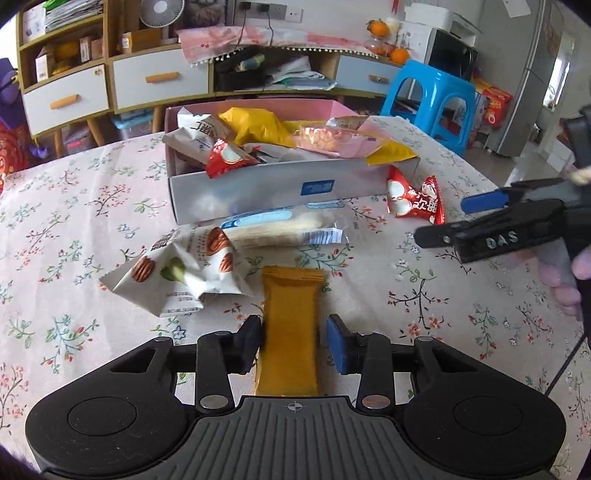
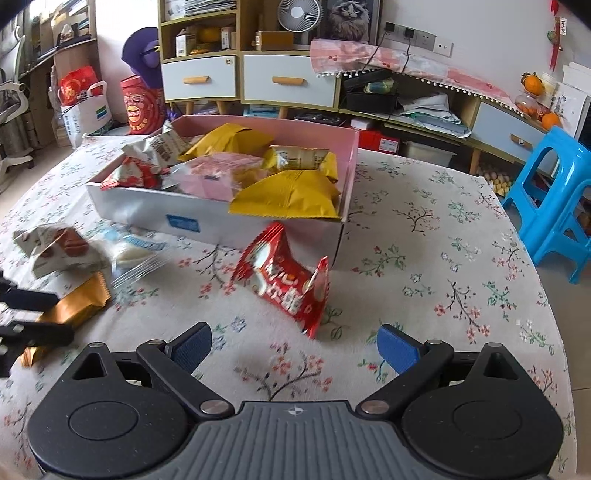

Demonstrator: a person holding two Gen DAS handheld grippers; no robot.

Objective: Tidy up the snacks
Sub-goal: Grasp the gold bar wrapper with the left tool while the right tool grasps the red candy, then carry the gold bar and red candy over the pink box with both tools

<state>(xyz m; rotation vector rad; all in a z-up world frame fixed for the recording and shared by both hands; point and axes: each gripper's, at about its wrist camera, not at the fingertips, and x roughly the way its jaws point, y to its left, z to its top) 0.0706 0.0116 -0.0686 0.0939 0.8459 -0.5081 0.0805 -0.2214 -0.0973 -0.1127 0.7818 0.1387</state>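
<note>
Before me: table (image 2: 424, 236) under a floral cloth. Behind it, a wooden sideboard (image 2: 288, 83) with pale drawers and orange handles; open shelves hold boxes and papers. On top, a white fan (image 2: 298, 15) and cat picture (image 2: 349, 17). Blue plastic stool (image 2: 554, 195) to my right. Wall sockets (image 2: 421, 37). Daylight, pale tiled floor (image 1: 532, 162).

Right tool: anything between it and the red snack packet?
Nothing. In the right wrist view, only bare floral tablecloth lies between the open right tool and the crinkled red foil snack packet.

A floral-clothed table (image 2: 424, 258) carries the snack box (image 2: 192, 218), with a red packet (image 2: 284, 280) ahead of the right gripper and an orange packet (image 1: 290, 325), nut packet (image 1: 177, 273) and clear wafer packet (image 1: 280, 230) ahead of the left.
</note>
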